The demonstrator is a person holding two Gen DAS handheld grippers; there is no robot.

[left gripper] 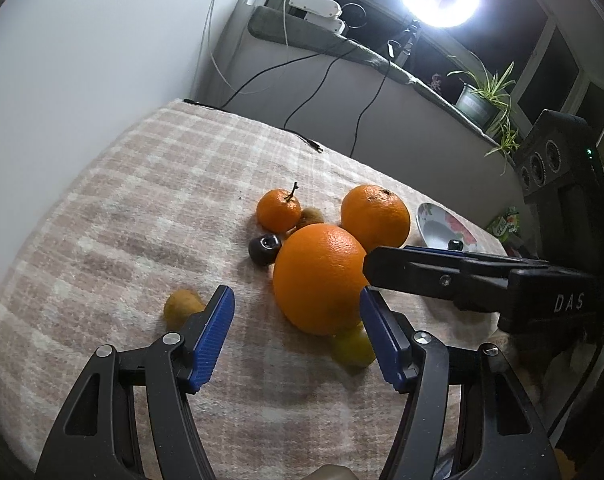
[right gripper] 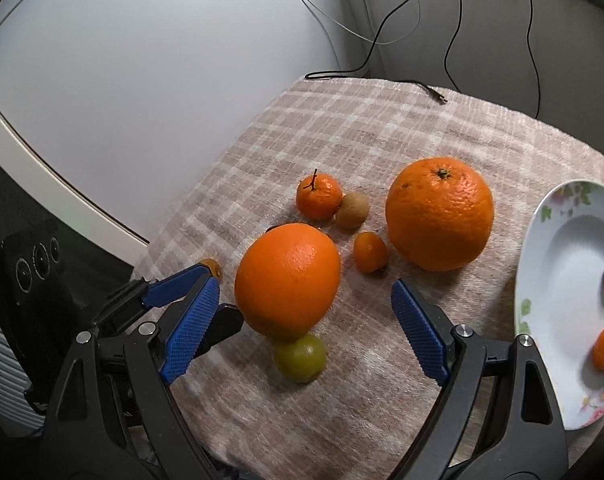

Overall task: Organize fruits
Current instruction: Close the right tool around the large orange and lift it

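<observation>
Both grippers have their jaws spread with nothing clamped: the right gripper (right gripper: 306, 330) is wide, the left gripper (left gripper: 297, 334) narrower. The near orange (right gripper: 287, 280) sits just ahead between the right's fingers (green fruit (right gripper: 299, 357) touching it), with the plate (right gripper: 542, 280) off to the right.

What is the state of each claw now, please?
Left claw: open, holding nothing; the near orange lies just ahead of its fingertips.
Right claw: open wide, holding nothing.
</observation>
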